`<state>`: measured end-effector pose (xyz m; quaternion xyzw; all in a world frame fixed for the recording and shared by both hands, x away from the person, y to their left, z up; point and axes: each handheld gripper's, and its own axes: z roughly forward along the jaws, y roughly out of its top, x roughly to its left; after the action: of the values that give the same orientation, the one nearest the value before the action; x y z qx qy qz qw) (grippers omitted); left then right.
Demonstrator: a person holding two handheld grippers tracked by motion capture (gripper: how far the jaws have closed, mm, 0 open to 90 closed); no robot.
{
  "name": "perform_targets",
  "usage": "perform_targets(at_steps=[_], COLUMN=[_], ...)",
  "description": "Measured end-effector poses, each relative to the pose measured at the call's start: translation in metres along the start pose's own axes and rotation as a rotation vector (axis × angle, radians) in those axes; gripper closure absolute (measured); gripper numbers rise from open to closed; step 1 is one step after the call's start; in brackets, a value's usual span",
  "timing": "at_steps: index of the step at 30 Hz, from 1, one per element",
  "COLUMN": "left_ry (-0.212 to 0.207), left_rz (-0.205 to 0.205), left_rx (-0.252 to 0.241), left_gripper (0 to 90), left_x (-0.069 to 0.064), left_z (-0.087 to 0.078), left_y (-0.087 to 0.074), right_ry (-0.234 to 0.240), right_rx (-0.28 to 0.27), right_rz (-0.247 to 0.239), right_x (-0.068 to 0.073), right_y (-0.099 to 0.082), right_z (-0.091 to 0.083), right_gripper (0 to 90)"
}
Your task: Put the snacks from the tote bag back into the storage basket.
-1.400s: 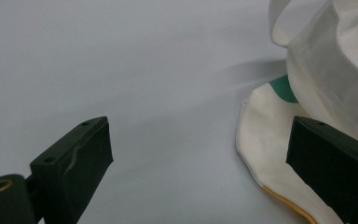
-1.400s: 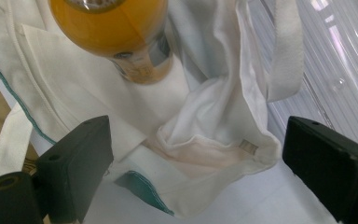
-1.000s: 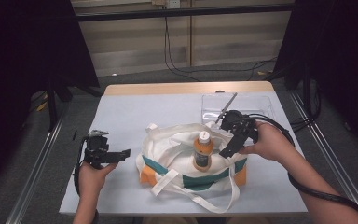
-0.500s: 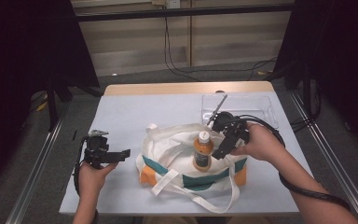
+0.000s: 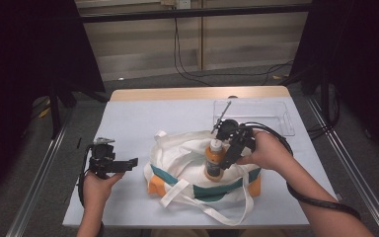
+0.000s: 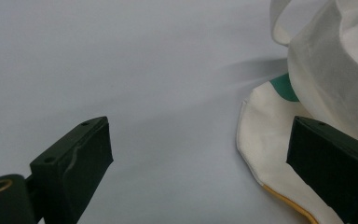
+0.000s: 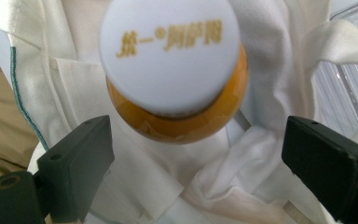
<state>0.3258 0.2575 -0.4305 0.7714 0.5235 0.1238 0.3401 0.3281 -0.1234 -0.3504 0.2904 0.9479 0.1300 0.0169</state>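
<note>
The bottle stands upright in the middle of the bag, near the table's centre, its white cap on top and its orange body below. Its long axis runs vertical, perhaps with a slight lean; I cannot tell for sure.

The right gripper sits just beside the bottle at its 3 o'clock and slightly above, angled down toward it. In the right gripper view the cap lies straight ahead, between the lines of the two jaws, which stand wide apart with nothing between them and do not touch the bottle. My reading is that this hand is either about to close on the bottle's neck or has just let it go; the pictures alone do not settle which. A grasp would call for a short advance toward 9 o'clock and a little down, so the pads meet the orange shoulder under the cap.

The left gripper rests at the bag's 9 o'clock, just off its edge, jaws also wide and empty. It is clearly farther from the bottle.

Loose white cloth crowds the bottle on all sides, and a handle loops at 6 o'clock, so a jaw could snag fabric. A clear tray lies at 1 o'clock, near the table's far right edge. Open table lies at 10 to 12 o'clock.
</note>
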Motion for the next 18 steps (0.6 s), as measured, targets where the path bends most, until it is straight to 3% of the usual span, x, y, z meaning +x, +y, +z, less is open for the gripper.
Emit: perform_targets(at_steps=[18], left_ry=[0.0], left_rz=[0.0], left_rx=[0.006], left_gripper=[6.4], left_x=[0.0], left_z=[0.002], left_y=[-0.001], right_ry=[0.02], right_rx=[0.004], right_rz=[-0.024], right_x=[0.005], right_y=[0.017], right_z=[0.013], right_gripper=[15.7])
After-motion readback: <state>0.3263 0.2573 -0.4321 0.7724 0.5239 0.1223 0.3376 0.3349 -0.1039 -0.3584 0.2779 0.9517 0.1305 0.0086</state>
